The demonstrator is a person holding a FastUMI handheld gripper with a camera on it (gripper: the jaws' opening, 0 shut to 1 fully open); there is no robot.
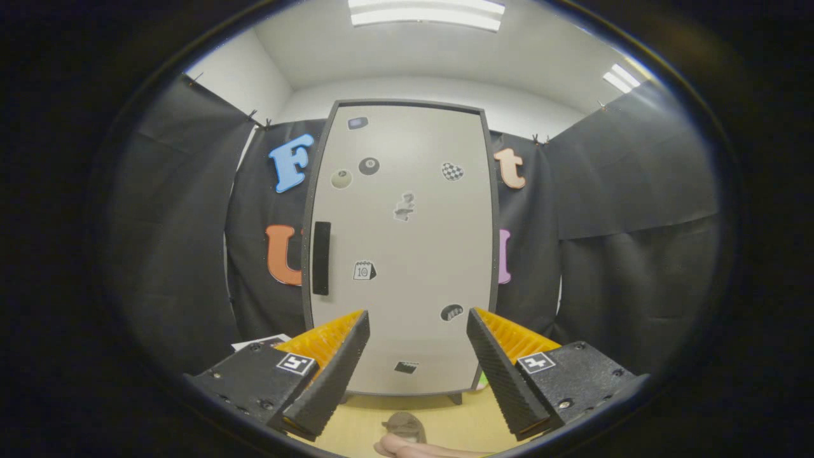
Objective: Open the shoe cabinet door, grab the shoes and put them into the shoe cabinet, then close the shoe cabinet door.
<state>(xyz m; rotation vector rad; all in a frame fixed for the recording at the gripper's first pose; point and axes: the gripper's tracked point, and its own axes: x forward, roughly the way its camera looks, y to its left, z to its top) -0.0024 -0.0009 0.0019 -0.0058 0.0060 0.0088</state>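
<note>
Gripper view: shoe cabinet (407, 254) door shut, gripper (418, 321) fingers spread, empty

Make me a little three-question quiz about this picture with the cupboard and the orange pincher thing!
1. True or false: the shoe cabinet door is shut.
2. The gripper has its fingers: A) pressed on the handle, B) spread apart with nothing between them, C) closed on a shoe.
3. Fill in: the black handle sits near the door's ____ edge, as seen from the gripper.

Key
1. True: the door lies flat in its dark frame, no gap showing.
2. B: the fingers stand apart, short of the door.
3. Left, about halfway up.
</note>
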